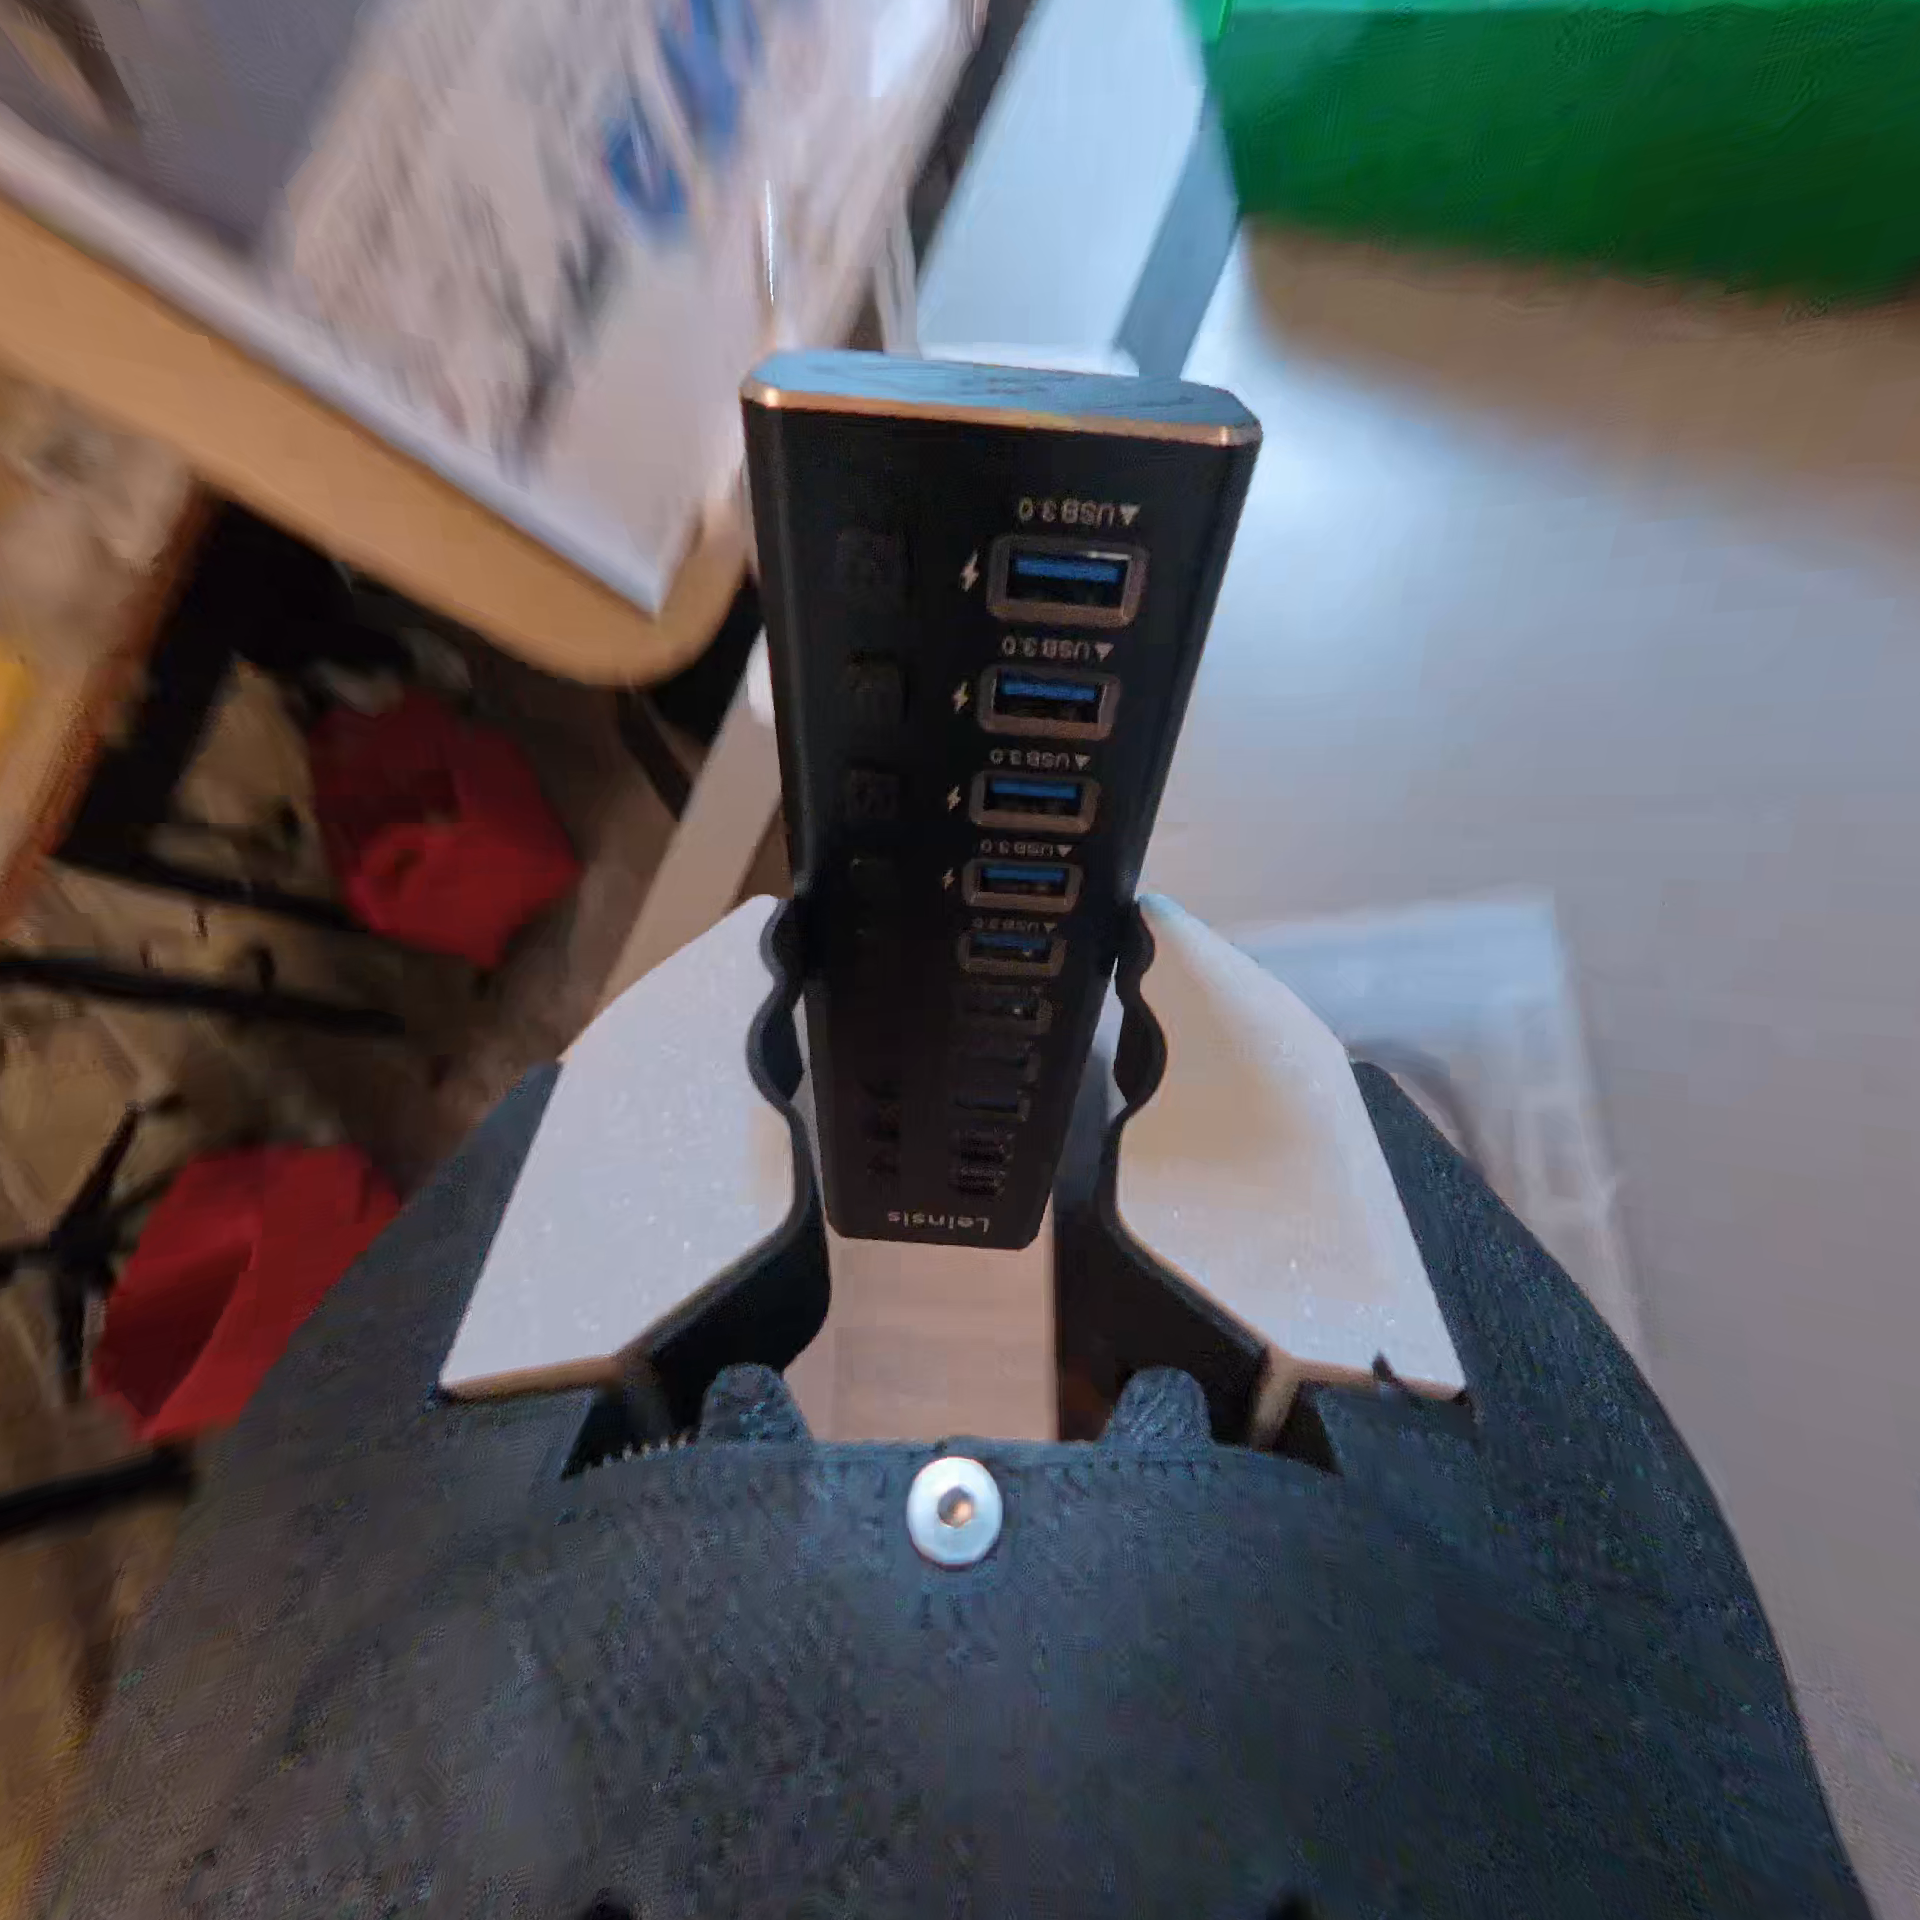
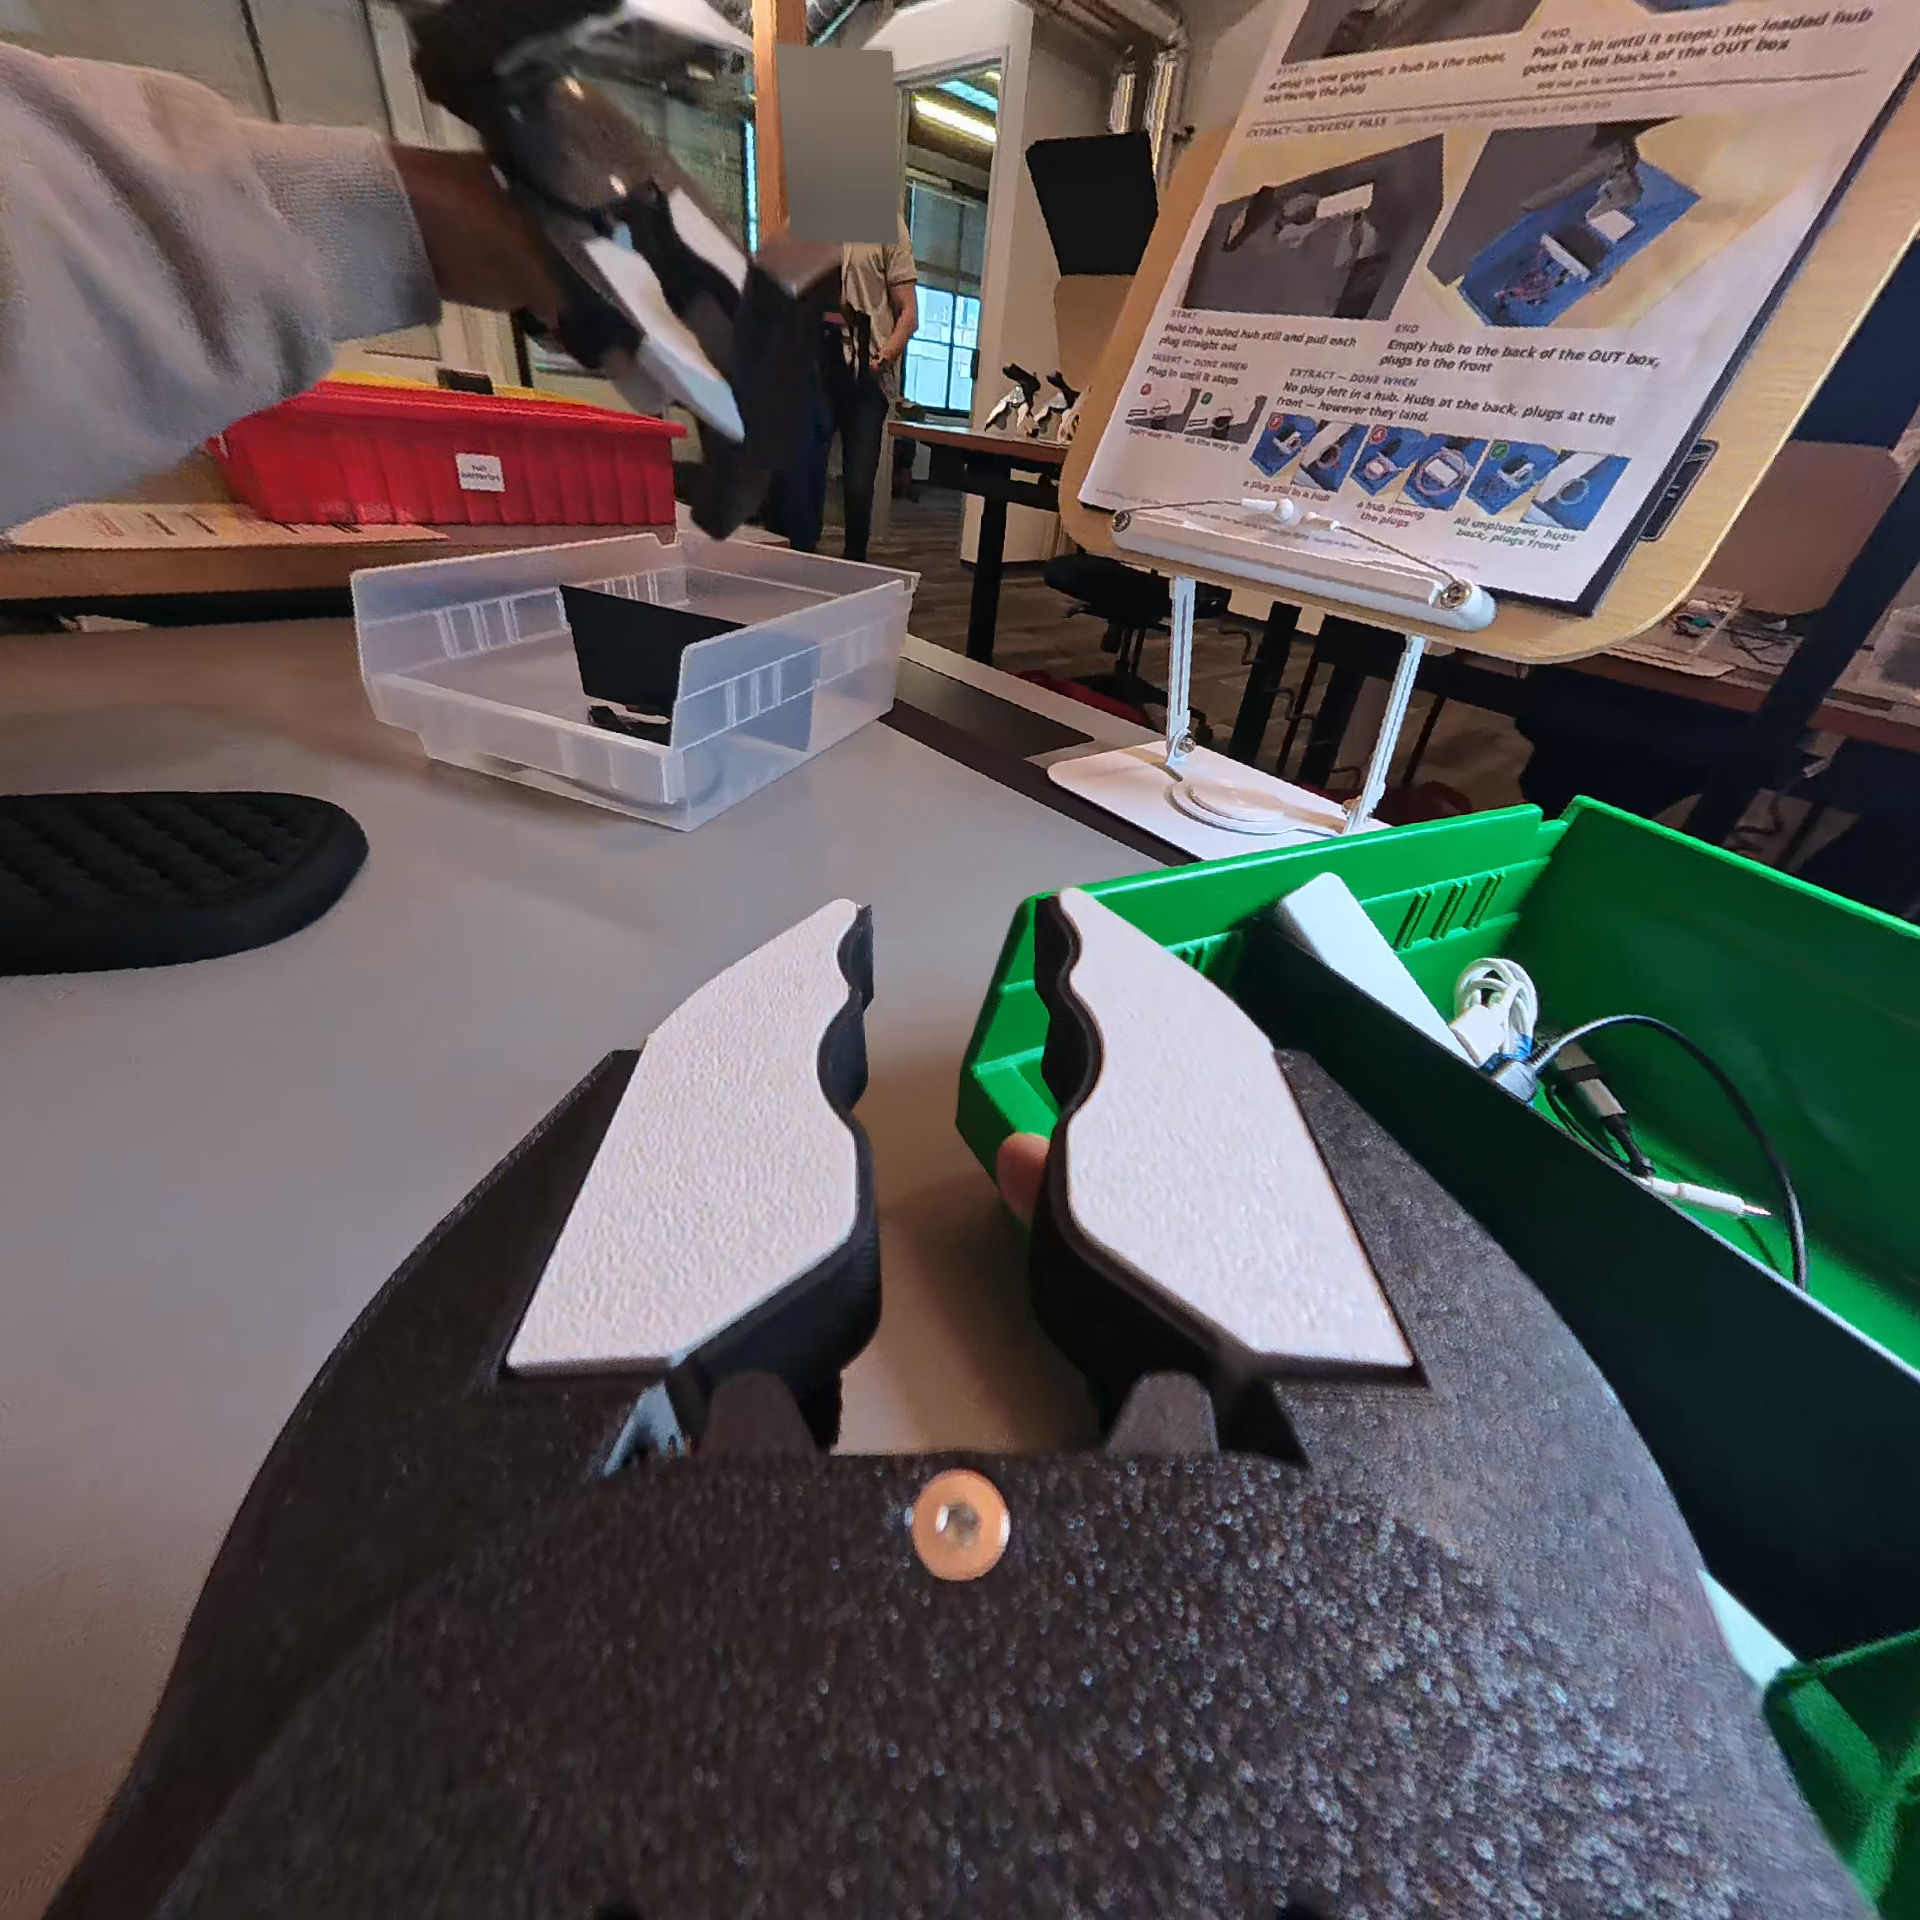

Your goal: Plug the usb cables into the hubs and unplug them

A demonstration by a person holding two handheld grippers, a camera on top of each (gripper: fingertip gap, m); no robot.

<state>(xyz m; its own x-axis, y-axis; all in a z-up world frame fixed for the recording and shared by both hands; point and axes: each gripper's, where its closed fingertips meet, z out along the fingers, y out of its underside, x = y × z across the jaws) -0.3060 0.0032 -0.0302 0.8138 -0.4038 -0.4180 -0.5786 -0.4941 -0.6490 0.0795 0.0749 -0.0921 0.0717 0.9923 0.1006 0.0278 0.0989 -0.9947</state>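
Note:
My left gripper [image 1: 961, 935] is shut on a black USB hub [image 1: 997, 644] with a row of blue ports facing the camera. It holds the hub in the air, pointing forward, with no cable in any port. That gripper and hub also show in the right wrist view [image 2: 764, 384], raised above the clear bin. My right gripper [image 2: 951, 935] is open and empty, low over the grey table [image 2: 416, 1091] at the left corner of the green bin [image 2: 1714, 935]. In the bin lie a white hub [image 2: 1361, 966], a coiled white cable [image 2: 1496, 1008] and a black cable [image 2: 1704, 1060].
A clear plastic bin [image 2: 634, 665] with a black divider stands on the table ahead. A black textured pad [image 2: 156, 873] lies at left. A red bin [image 2: 447, 457] stands behind. An instruction sheet on a white stand [image 2: 1455, 312] stands at right. A person stands far back. Some 40 centimetres of space lies between my two pairs of fingers.

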